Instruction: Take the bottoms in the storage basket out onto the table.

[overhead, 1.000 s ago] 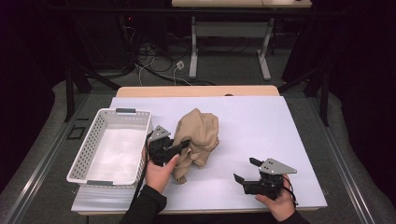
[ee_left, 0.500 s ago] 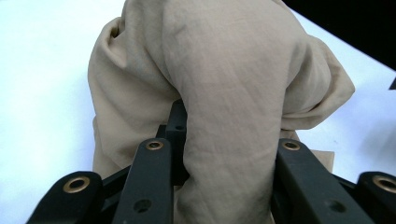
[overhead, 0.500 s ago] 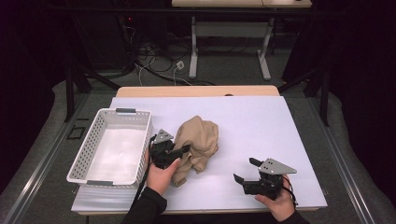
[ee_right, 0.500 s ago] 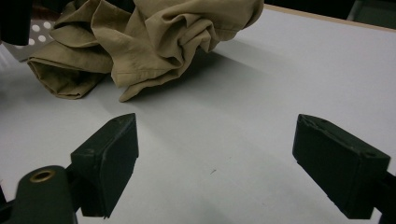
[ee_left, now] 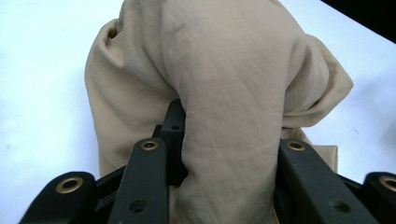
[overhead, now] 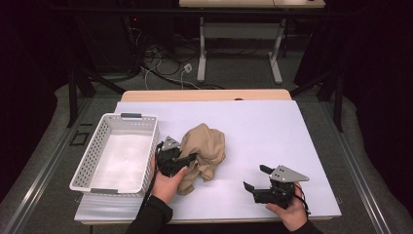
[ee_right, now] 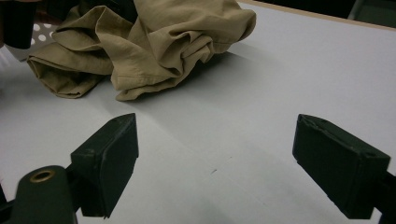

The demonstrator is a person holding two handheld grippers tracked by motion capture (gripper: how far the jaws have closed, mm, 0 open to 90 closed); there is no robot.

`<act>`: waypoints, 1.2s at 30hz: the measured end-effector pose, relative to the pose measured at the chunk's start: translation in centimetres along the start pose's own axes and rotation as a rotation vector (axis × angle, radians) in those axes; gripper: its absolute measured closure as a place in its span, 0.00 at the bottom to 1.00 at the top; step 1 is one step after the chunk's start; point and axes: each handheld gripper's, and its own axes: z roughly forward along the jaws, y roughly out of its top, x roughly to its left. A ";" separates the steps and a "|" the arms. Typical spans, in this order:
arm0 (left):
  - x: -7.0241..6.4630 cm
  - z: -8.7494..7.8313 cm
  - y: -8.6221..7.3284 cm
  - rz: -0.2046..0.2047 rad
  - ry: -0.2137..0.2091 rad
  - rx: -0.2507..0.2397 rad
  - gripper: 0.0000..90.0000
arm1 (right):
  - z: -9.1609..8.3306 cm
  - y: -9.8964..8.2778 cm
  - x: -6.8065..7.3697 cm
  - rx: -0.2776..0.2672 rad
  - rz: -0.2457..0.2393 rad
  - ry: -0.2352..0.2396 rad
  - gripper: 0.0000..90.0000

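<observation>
Nearest, at about 5 o'clock on the table (overhead: 272,126): right hand-held gripper (overhead: 257,181), jaws spread wide, nothing between them, only bare white surface in the gap in the right gripper view (ee_right: 215,154). Aimed toward 10 o'clock, at the cloth (overhead: 204,148), which lies well apart from it.

Next, at about 7 o'clock near the front edge: left hand-held gripper (overhead: 187,159), clamped on a fold of the tan cloth. In the left gripper view, fabric (ee_left: 224,93) draped over and between the two black jaws, a thick bunch pinched there. Pointed toward 2 o'clock, with the rest of the crumpled heap running on in that direction; so the long axis of the heap lies roughly from 7 to 1 o'clock, low end at the hand, bulk farther out.

Cloth itself resting on the table left of centre, partly lifted at the held end as far as can be judged.

Directly at 9 o'clock of the left hand-held gripper, just beside it: white basket (overhead: 87,161) with perforated walls, nothing inside, long side running front to back.

Judged as a move into the basket: a short sideways carry toward 9 o'clock, left hand far nearer than right, trailing fabric likely to drag over the rim.

Farther off: wooden table edge at 12 o'clock, then cables on the floor.
</observation>
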 end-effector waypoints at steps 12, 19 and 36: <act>0.0 0.2 -0.1 -0.006 0.025 0.015 0.71 | 0.0 0.0 0.0 -0.001 0.002 0.000 0.16; -0.1 0.4 -0.3 -0.013 0.044 0.014 0.65 | 0.0 0.0 0.0 0.003 0.001 -0.001 0.16; -0.3 0.9 -0.4 -0.007 0.062 0.025 0.47 | 0.0 0.0 0.0 0.007 -0.002 0.003 0.16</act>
